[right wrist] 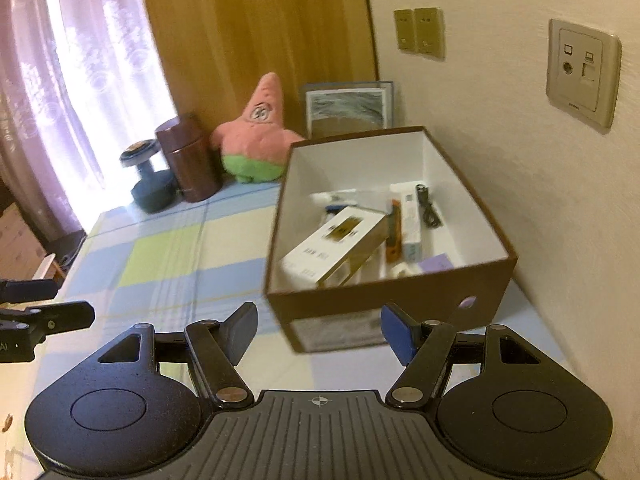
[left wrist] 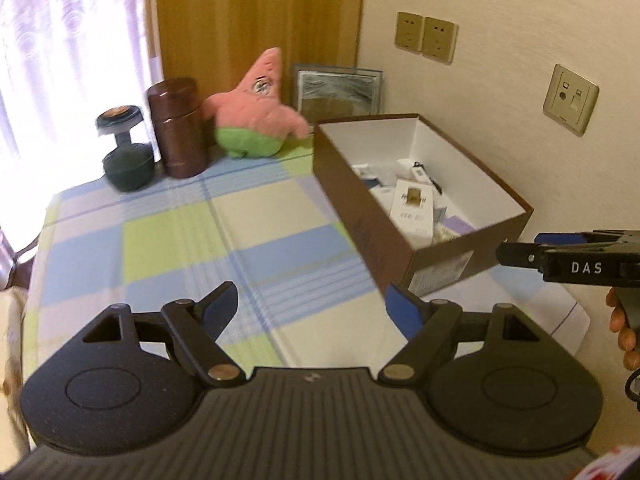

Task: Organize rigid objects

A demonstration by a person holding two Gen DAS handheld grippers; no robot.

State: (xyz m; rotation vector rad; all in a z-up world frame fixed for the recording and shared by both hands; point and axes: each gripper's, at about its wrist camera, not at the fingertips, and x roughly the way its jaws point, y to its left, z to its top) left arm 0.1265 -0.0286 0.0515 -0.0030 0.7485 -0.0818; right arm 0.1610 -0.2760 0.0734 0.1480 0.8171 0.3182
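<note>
Checked cloth in blue, green and cream covered the table [left wrist: 168,240], whose near stretch lay bare under both tools. Nearest, the left gripper [left wrist: 308,308] and the right gripper [right wrist: 318,330] each stood with jaws spread wide and nothing between them, probably because both were between picks. Just beyond, toward the wall side, sat the open brown shoebox [right wrist: 360,300], seemingly placed there as the collecting bin. Only the right wrist view looked down into it: a white-and-gold carton [right wrist: 340,244] leaned on the clutter, beside an orange tool [right wrist: 394,236] and a coiled black cable [right wrist: 428,208]. Only the left wrist view caught a hand [left wrist: 624,320] gripping the right tool's handle. Farthest back, ranged along the wooden panel, stood a dumbbell [left wrist: 126,148], a brown canister [left wrist: 176,128], a pink plush star [left wrist: 256,112] and a framed picture [left wrist: 338,88].
</note>
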